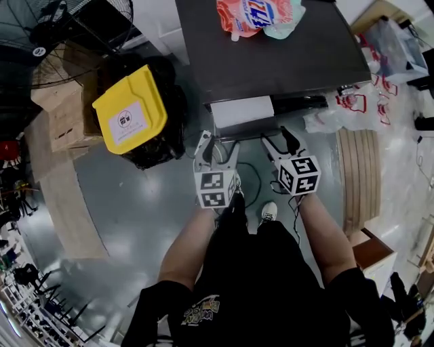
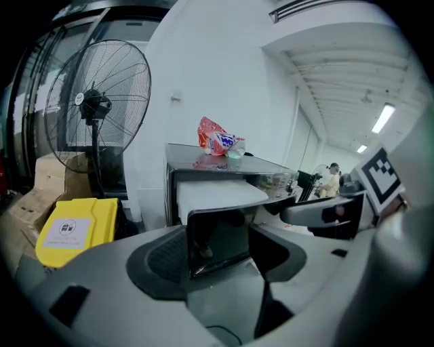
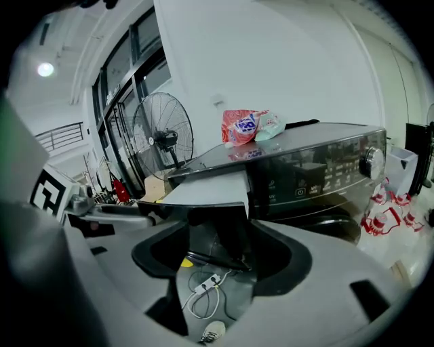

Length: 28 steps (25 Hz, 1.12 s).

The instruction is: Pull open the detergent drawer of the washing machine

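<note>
The white-topped detergent drawer [image 1: 241, 110] is standing pulled out of the dark washing machine [image 1: 271, 61]; left tool [image 1: 218, 145] and right tool [image 1: 278, 140] are hovering spread at its front.

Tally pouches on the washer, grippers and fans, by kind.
Detergent pouches on the dark grey washing machine: 2, a red-and-white pouch and a pale green pouch
Two-jaw grippers: 2, left gripper and right gripper
Black pedestal fan: 1
Total: 5
</note>
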Motion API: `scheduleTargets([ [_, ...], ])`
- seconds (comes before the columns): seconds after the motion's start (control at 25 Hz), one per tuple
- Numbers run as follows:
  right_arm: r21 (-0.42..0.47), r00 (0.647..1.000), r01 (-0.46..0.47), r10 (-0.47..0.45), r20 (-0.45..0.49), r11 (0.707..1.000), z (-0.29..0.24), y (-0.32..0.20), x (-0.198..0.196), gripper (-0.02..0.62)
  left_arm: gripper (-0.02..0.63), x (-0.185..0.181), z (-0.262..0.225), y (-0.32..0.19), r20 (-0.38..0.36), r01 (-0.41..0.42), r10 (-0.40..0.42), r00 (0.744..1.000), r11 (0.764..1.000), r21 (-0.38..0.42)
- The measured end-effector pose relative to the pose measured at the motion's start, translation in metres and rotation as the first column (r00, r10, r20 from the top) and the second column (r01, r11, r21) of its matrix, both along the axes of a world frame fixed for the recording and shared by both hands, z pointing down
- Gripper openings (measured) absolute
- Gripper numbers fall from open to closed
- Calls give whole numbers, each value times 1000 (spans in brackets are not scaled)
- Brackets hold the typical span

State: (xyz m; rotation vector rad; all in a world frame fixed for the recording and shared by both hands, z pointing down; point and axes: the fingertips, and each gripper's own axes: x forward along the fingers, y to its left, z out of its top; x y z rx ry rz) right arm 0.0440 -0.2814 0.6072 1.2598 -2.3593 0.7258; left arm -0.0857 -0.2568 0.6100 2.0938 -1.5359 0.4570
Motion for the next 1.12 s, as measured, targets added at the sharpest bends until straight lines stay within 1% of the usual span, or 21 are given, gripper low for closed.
scheduleTargets([
  [0.24,-28,1000,19,-19,3,999,7,37,8,278,264,7,5,34,5,20,-20,1000,1000,-12],
  [0.44,-29,1000,29,-29,7,999,10,62,14,278,264,13,8,59,13,27,-26,1000,1000,-11],
  [0.68,-25,999,35,-34,13,999,11,82,21,273,264,20,7,80,18,39,-39,999,999,-8],
  [0.92,-41,999,50,-50,13,998,18,103,26,273,264,25,13,101,26,43,-42,999,999,-24],
  [1.12,-44,998,59,-58,22,997,21,114,32,276,264,32,16,114,43,36,-35,998,999,-21],
])
